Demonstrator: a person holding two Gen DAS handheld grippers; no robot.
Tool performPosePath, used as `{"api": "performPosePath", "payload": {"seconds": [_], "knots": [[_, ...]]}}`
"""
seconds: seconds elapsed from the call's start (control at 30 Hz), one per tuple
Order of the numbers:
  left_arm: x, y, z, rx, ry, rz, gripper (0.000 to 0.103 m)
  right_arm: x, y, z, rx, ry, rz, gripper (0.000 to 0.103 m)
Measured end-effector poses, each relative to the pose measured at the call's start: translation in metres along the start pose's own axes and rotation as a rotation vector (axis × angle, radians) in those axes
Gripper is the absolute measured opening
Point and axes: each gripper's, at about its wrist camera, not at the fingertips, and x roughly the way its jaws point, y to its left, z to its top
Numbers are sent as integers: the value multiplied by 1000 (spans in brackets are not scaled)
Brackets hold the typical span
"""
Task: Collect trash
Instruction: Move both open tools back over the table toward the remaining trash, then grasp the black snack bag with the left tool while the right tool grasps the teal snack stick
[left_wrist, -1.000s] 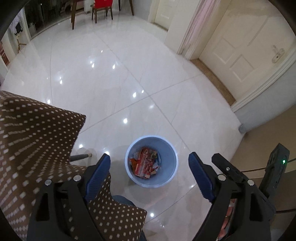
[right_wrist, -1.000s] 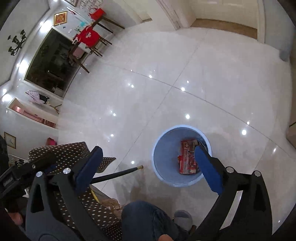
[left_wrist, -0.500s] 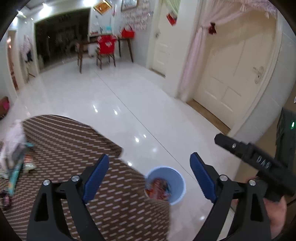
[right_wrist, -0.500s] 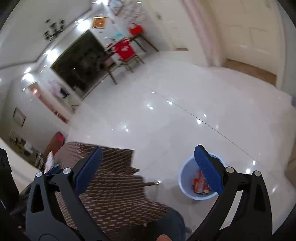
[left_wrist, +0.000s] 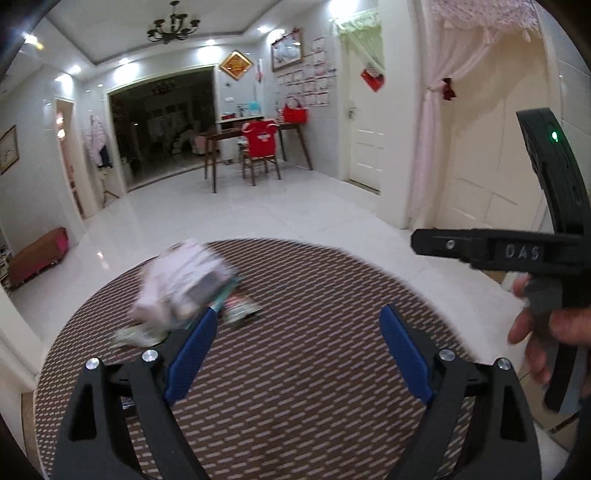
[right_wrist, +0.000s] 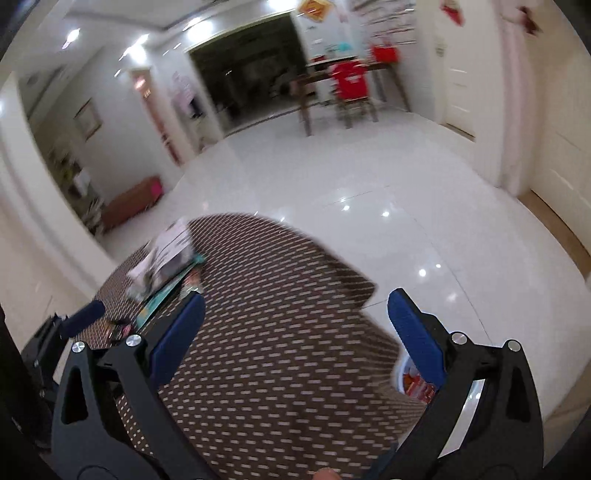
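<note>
A blurred pile of wrappers and packets lies on the far left of the round table with a brown patterned cloth. My left gripper is open above the table, nothing between its blue pads; the pile sits just past its left finger. In the right wrist view my right gripper is open and empty over the same table, the pile beyond its left finger. The blue bin with red wrappers in it peeks out behind its right finger, on the floor.
A hand holds the other black gripper at the right of the left wrist view. Glossy white tile floor stretches to a wooden table and red-covered chair. A low red bench stands by the left wall; doors are at right.
Both grippers rose and tilted up from over the bin on the floor to above the table. The trash pile came into view; the bin slid to the lower right edge.
</note>
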Motion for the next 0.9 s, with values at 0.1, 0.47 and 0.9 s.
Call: {"api": "performPosePath", "payload": {"seconds": [0.1,0.47,0.9], "knots": [[-2,36,-19,27,25,62,88,20,30,-4,-59,46,23,97],[22,115,-56,157,130,43,88,82,84,-21,-164,172,32,97],[54,131,-60,93,280,-124,64,167,129,-18,-338,252,-37,84]]}}
